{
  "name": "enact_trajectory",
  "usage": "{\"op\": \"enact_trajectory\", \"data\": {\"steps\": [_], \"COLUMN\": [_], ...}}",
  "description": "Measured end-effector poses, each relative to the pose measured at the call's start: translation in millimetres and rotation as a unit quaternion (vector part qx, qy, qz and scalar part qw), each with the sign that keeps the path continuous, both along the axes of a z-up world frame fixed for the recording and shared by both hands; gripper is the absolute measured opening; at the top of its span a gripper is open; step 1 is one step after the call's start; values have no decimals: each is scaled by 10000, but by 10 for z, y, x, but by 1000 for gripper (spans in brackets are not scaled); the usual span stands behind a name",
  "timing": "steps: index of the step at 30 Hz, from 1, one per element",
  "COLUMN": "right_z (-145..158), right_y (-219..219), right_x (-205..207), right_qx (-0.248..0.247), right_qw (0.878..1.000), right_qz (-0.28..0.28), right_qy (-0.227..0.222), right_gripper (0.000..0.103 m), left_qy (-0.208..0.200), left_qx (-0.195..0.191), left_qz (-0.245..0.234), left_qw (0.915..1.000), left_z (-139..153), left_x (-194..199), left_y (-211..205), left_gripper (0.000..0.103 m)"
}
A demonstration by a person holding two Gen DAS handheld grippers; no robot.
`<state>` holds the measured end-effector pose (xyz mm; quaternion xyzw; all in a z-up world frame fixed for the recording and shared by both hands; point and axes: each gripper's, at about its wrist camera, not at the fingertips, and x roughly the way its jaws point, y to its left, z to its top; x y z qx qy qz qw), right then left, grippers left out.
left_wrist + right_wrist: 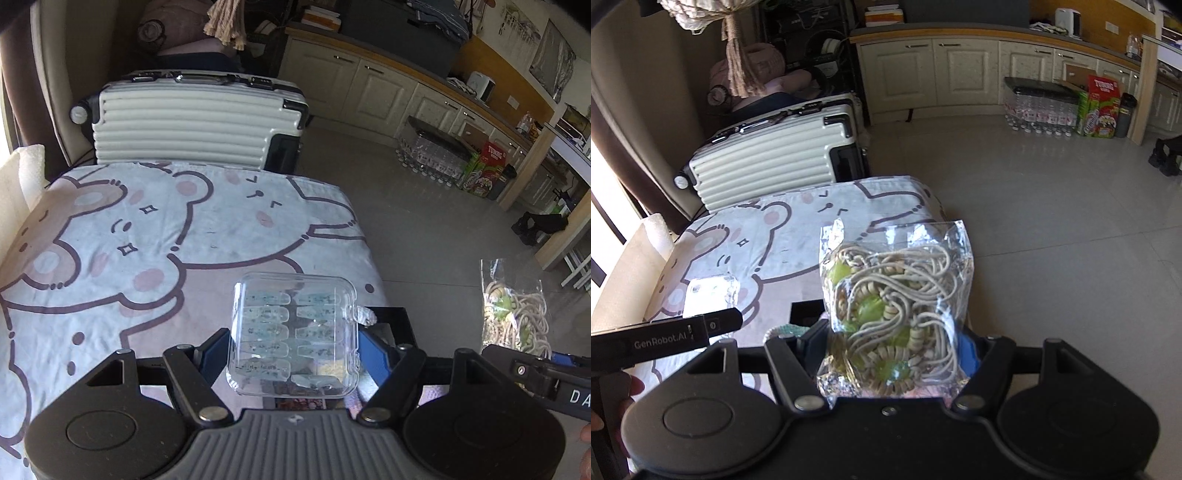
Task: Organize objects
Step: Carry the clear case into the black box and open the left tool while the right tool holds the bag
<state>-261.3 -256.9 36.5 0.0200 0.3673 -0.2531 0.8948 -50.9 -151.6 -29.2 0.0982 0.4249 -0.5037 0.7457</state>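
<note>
The clear plastic case (293, 334) covered the fingertips of the left hand-held gripper (293, 354), and the pale blue pieces inside it were too hazy to name. The crinkled bag of cords and beads (895, 314) hid the right hand-held gripper (895, 350) fingertips the same way. A black box (391, 323) beneath was mostly covered. The label on the red carton (1102, 105) stayed too small to read fully.
</note>
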Motion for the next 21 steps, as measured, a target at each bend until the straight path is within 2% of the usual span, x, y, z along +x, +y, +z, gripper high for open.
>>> {"op": "enact_trajectory", "data": {"steps": [5, 12, 21], "right_z": [-50, -119, -199], "right_y": [-194, -386, -493], "right_x": [-100, -159, -159], "right_qx": [74, 246, 316], "right_qw": [9998, 9991, 9987], "right_qz": [-184, -306, -303], "right_qy": [78, 132, 267], "right_gripper": [70, 70, 70], "left_qy": [435, 805, 920], "left_qx": [161, 497, 1053], "left_qz": [-247, -407, -263], "left_qw": [9986, 9947, 9898], "left_z": [-175, -444, -751], "left_x": [-114, -222, -289], "left_y": [-188, -401, -589], "left_gripper": [74, 74, 74]}}
